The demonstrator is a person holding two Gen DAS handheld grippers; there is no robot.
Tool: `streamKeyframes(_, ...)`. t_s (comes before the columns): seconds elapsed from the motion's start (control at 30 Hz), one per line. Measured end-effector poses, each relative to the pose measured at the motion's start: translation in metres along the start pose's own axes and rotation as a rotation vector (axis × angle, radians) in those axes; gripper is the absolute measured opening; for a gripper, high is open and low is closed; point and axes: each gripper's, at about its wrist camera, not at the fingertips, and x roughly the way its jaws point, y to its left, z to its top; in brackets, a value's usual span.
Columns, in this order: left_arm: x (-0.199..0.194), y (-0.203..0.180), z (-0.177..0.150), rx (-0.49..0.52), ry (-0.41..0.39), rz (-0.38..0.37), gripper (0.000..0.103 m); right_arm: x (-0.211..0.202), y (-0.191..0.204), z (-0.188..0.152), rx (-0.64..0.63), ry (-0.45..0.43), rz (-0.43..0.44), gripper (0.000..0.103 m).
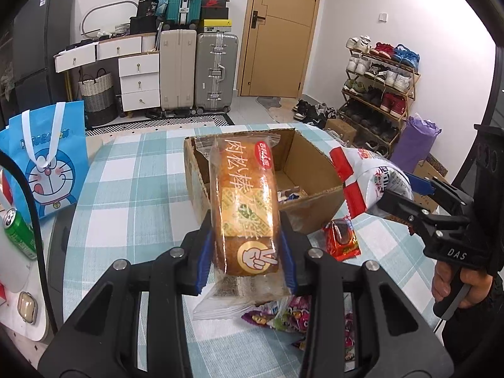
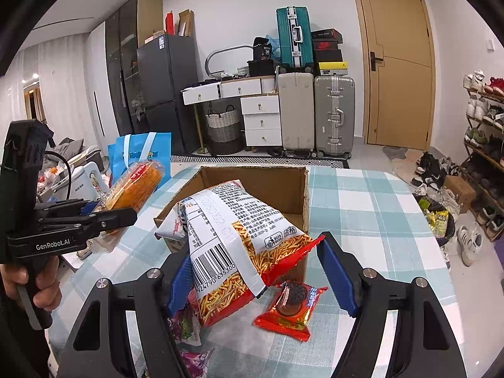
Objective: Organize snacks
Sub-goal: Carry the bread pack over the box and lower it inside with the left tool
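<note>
My left gripper is shut on a long bread roll in a clear wrapper, held upright above the checked table; the right wrist view shows the same bread roll at the left. My right gripper is shut on a white and red bag of noodle sticks, lifted just in front of the open cardboard box. In the left wrist view the bag hangs at the box's right corner. A red cookie packet lies on the cloth below the bag.
Purple candy packets lie on the cloth near me. A blue cartoon bag stands at the table's left, with a green can in front of it. Suitcases, drawers and a shoe rack fill the room behind.
</note>
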Motion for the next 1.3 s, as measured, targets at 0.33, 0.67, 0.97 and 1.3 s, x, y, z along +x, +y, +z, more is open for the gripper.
streamKeyframes(0.33,0.019,-0.004,0.013,0.009,0.009,0.034,0.034,0.014,-0.001,0.013,0.011,0.011,-0.017,0.074)
streamKeyframes(0.67,0.048,-0.009,0.023,0.033,0.029,0.079,0.034,0.027,-0.009,0.015,0.039,0.02,-0.026,0.074)
streamKeyframes(0.97,0.08,-0.016,0.024,0.086,0.039,0.157,0.034,0.047,-0.016,0.012,0.067,0.041,-0.054,0.074)
streamKeyframes(1.3,0.1,-0.015,0.03,0.09,0.045,0.167,0.034,0.066,-0.017,0.015,0.059,0.043,-0.069,0.074)
